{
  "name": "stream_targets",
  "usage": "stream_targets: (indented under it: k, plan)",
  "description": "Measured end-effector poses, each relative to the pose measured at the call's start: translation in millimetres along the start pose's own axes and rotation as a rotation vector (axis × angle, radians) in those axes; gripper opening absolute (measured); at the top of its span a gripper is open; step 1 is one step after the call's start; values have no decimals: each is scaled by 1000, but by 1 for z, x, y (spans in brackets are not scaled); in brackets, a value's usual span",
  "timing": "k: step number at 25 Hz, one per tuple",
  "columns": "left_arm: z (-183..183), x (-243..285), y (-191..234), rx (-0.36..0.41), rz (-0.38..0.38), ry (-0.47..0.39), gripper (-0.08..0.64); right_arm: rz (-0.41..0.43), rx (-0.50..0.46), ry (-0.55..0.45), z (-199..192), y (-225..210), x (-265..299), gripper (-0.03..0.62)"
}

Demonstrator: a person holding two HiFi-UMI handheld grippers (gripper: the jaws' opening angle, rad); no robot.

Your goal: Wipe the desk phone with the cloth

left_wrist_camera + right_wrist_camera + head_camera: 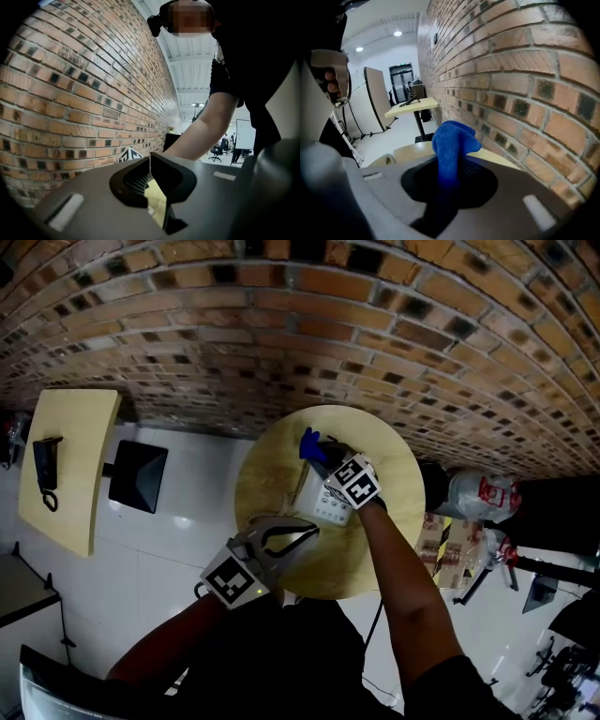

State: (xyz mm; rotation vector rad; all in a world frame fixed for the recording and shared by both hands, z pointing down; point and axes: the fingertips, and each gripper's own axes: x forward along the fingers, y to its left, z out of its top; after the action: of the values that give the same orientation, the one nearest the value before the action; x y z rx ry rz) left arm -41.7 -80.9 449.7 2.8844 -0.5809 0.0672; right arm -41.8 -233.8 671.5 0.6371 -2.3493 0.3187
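Note:
A light grey desk phone (326, 503) lies on the round yellow table (398, 512), close to the brick wall. My right gripper (320, 459) hovers over the phone's far end, shut on a blue cloth (308, 442). In the right gripper view the blue cloth (452, 140) sticks up from between the jaws of the right gripper (449, 177). My left gripper (310, 530) sits near the table's front edge, beside the phone's near end, jaws together and holding nothing. In the left gripper view the left gripper (150, 163) shows only a thin slit, with yellow tabletop behind it.
The brick wall (309, 324) runs right behind the table. To the left stands a rectangular yellow table (80, 442) with a black handset (45, 470), and a black chair (138, 475) beside it. Boxes and bags (464, 521) crowd the floor on the right.

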Motion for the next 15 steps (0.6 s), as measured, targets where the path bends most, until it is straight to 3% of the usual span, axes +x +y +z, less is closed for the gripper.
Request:
stream_targets:
  k: [4,10,13,15]
  plan:
    - [2,-3,7,-1,12,-15,8,68,-49,13,-13,66,6,77]
    - [1,1,10,8,3,-17,8,187,-64,109,-70,158,13,77]
    - [-3,5,5,12,-7,1,8,229,-65,156,-91,182,15,77]
    - [-6,8,1,15,-16,14,8,215,-38,135,-95,183,9,77]
